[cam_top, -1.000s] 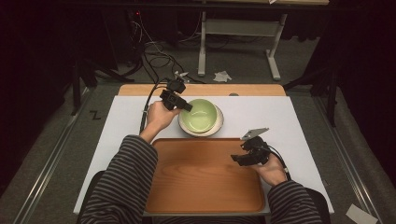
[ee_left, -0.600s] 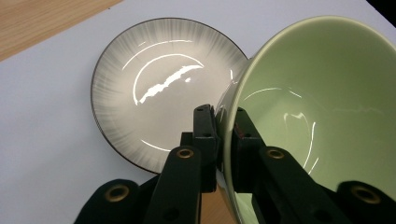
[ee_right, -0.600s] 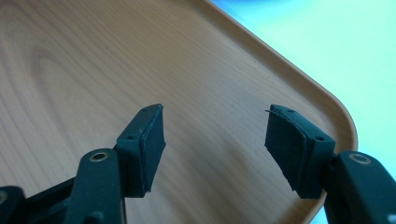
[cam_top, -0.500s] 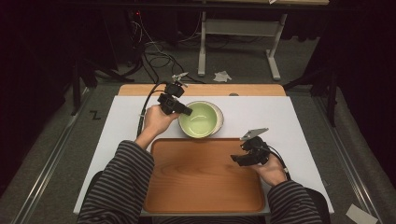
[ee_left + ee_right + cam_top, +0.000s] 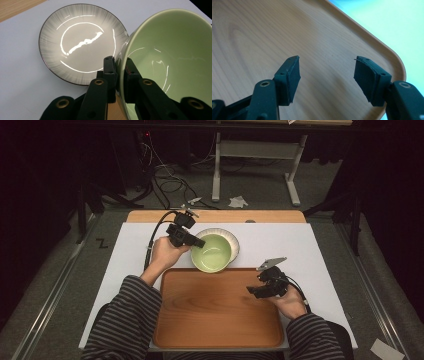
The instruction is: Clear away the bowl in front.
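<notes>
My left gripper (image 5: 194,240) (image 5: 120,68) is shut on the near rim of a pale green bowl (image 5: 212,253) (image 5: 172,57), one jaw inside and one outside. The bowl hangs tilted, partly over a grey-white plate (image 5: 229,235) (image 5: 75,40) that lies on the white sheet just beyond it. The bowl's near edge reaches the far rim of the wooden tray (image 5: 215,310) (image 5: 262,37). My right gripper (image 5: 254,290) (image 5: 327,75) hovers open over the tray's right side, with nothing between its pads.
The white sheet (image 5: 310,245) covers the table, and a wooden strip (image 5: 270,216) shows along its far edge. The left gripper's cable (image 5: 152,240) trails off the far left. Beyond the table, cables and a desk frame stand on the floor.
The left hand has drawn the green bowl toward the tray, uncovering more of the plate behind it. The right hand has not moved.
</notes>
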A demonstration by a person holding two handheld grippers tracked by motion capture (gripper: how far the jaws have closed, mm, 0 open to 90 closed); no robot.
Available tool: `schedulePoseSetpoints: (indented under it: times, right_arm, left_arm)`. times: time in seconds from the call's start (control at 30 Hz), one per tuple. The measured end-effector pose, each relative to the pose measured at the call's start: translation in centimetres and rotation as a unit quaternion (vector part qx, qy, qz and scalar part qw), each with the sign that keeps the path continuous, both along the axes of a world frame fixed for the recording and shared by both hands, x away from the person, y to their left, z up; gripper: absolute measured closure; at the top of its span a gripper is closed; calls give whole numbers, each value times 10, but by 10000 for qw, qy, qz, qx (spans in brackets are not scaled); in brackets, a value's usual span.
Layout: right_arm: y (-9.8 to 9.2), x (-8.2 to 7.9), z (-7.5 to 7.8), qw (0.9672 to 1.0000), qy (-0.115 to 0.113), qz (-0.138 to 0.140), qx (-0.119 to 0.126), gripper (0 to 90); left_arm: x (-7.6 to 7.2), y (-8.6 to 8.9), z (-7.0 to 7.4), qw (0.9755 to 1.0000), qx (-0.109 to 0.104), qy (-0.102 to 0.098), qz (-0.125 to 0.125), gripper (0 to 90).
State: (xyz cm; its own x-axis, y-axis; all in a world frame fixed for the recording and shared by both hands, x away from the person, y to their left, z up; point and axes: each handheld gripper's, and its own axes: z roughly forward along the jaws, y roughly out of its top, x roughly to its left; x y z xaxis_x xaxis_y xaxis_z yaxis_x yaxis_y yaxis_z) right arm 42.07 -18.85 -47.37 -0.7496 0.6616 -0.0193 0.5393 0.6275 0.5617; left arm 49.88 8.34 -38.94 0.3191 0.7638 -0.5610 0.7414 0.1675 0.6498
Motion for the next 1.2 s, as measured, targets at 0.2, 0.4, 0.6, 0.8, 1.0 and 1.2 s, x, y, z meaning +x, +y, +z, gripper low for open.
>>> schedulePoseSetpoints:
  times: [0.2,0.4,0.6,0.8,1.0,1.2]
  right_arm:
    - [1,0,-1,10000,8,10,0,388]
    - [1,0,-1,10000,1,16,1,389]
    - [1,0,-1,10000,-1,22,-15,389]
    - [1,-1,-1,10000,13,12,-18,388]
    - [1,0,-1,10000,6,28,-37,388]
    - [2,-1,-1,10000,18,29,-25,388]
  left_arm:
    - [-5,1,-1,10000,1,-3,-71,835]
    - [-12,3,-3,9999,-16,3,-116,835]
    - [-20,4,-3,9999,-56,5,-135,835]
    - [-29,4,-3,9998,-34,-3,-189,835]
    - [-36,5,-4,9997,-59,-9,-245,835]
    - [-43,6,-4,9995,-60,-14,-301,835]
